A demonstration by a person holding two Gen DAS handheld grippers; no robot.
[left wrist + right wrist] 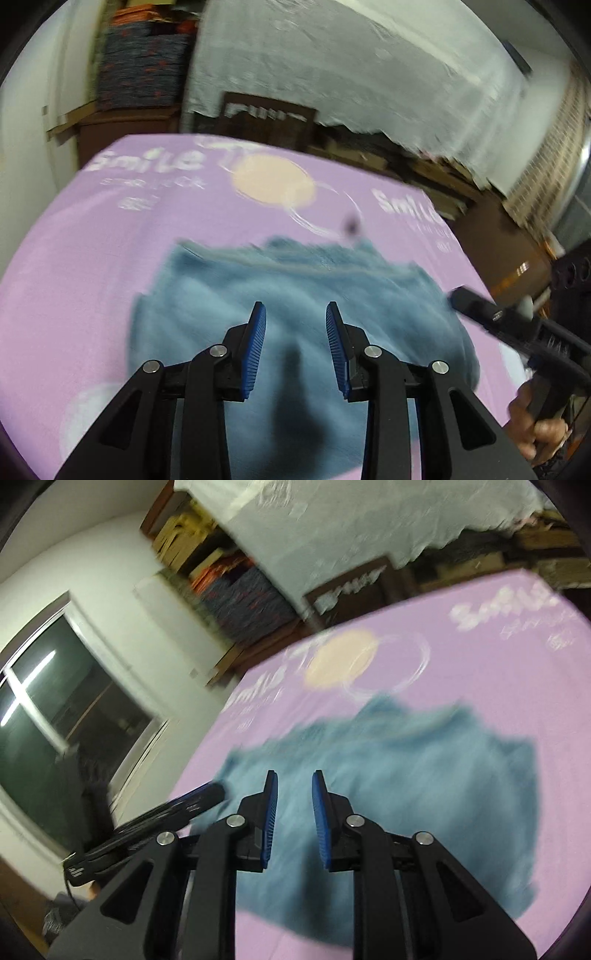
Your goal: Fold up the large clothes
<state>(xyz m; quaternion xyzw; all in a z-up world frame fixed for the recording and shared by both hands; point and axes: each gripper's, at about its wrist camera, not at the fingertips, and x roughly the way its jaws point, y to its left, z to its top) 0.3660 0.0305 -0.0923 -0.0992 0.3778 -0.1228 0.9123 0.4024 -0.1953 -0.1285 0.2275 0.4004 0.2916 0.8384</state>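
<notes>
Both grippers hang over the work surface with nothing between their pads: the left gripper [295,314] has its blue ribbed fingers spread apart, and the right gripper [294,782] is parted too, though more narrowly. Each appears in the other's view, the right one [476,306] entering at the right edge of the left wrist view with a hand [535,428] on its handle, the left one [184,805] reaching in from the left of the right wrist view.

Largest in sight is the lilac printed sheet [74,258] covering the flat surface, marked with white lettering and a pale cream disc [273,182] toward its far side. On it, near the middle and directly under both grippers, lies the blue-grey soft knit garment [295,280], spread in a rough, rumpled block with an uneven far edge. Motion blur hides its seams, so I cannot tell collar from hem.

By its look the cloth is light, limp and somewhat fuzzy; it should drape and sag when lifted rather than hold a shape, and a single layer may slip out of a shallow pinch. The sensible holds, I judge, are the two outer corners or side edges, one per gripper, pinched deep enough to catch every layer so the fold carries over evenly.
</notes>
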